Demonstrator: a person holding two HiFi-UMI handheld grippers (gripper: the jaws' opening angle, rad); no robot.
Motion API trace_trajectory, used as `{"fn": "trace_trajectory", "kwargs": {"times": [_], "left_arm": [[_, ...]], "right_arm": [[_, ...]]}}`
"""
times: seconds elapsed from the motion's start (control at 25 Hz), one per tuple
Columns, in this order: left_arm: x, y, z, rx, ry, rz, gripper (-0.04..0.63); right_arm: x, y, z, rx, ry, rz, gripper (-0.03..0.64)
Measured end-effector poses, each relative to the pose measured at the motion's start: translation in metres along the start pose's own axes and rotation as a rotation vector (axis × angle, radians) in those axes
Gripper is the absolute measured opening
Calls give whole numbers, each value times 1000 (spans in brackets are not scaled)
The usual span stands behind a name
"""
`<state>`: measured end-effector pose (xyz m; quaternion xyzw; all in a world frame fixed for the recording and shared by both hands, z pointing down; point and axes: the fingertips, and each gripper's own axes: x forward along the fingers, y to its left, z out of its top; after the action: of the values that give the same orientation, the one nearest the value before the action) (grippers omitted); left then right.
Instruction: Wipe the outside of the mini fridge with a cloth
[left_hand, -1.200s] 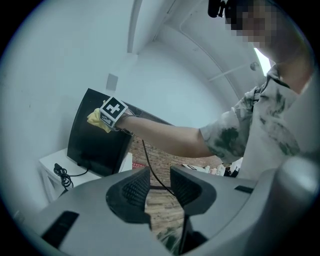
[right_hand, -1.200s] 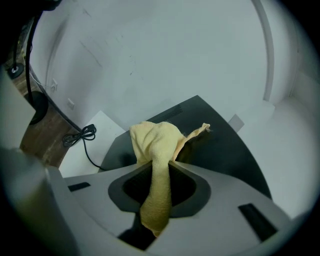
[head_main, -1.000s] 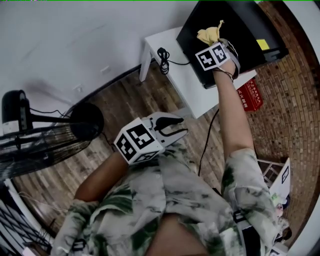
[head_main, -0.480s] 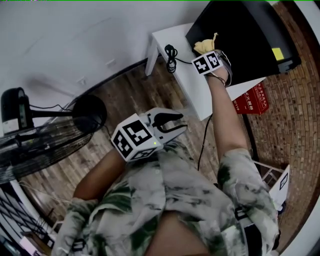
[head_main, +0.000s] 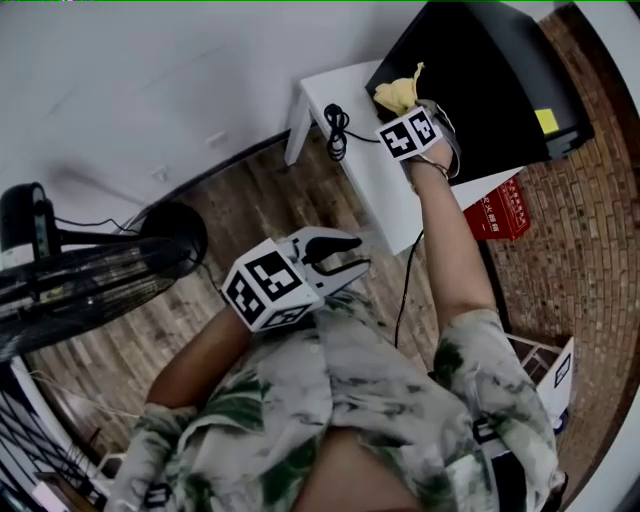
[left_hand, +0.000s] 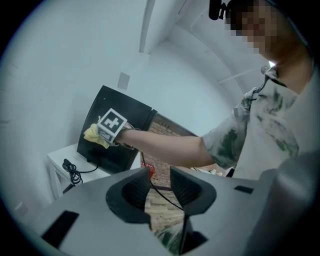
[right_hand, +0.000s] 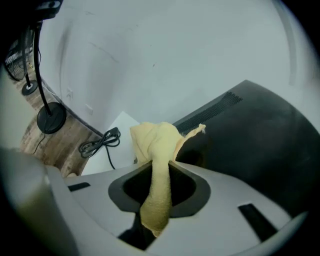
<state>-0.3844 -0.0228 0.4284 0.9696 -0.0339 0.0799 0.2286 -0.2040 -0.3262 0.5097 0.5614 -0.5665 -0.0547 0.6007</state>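
Note:
The black mini fridge (head_main: 480, 80) stands on a white table (head_main: 375, 180) at the top right of the head view. My right gripper (head_main: 403, 108) is shut on a yellow cloth (head_main: 397, 92), pressing it against the fridge's left side near the front lower corner. In the right gripper view the cloth (right_hand: 157, 165) runs up between the jaws onto the dark fridge (right_hand: 250, 135). My left gripper (head_main: 335, 255) hangs open and holds nothing, low in front of the person's shirt. From the left gripper (left_hand: 160, 182) view the fridge (left_hand: 117, 132) and cloth (left_hand: 93, 135) sit far off.
A coiled black cable (head_main: 335, 125) lies on the table's left end. A red box (head_main: 498, 210) stands on the wooden floor (head_main: 230, 200) beside the table. A black standing fan (head_main: 100, 260) with a round base is at the left. A white wall is behind.
The right gripper with the cloth has slid left along the fridge's side, toward its corner. The left gripper has stayed about where it was.

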Motion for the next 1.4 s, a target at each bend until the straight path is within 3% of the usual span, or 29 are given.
{"fn": "trace_trajectory", "kwargs": {"times": [0.28, 0.68, 0.88, 1.4], "left_arm": [[7, -12, 8, 22, -25, -31, 135], [1, -16, 12, 32, -59, -24, 135], [-6, -9, 13, 21, -74, 11, 135], [-18, 23, 5, -12, -66, 99, 135]], "right_arm": [[-66, -88, 60, 4, -113, -142, 95], [-88, -157, 102, 14, -136, -253, 95], [-63, -150, 93, 23, -81, -239, 95], [28, -72, 65, 1, 24, -82, 95]]}}
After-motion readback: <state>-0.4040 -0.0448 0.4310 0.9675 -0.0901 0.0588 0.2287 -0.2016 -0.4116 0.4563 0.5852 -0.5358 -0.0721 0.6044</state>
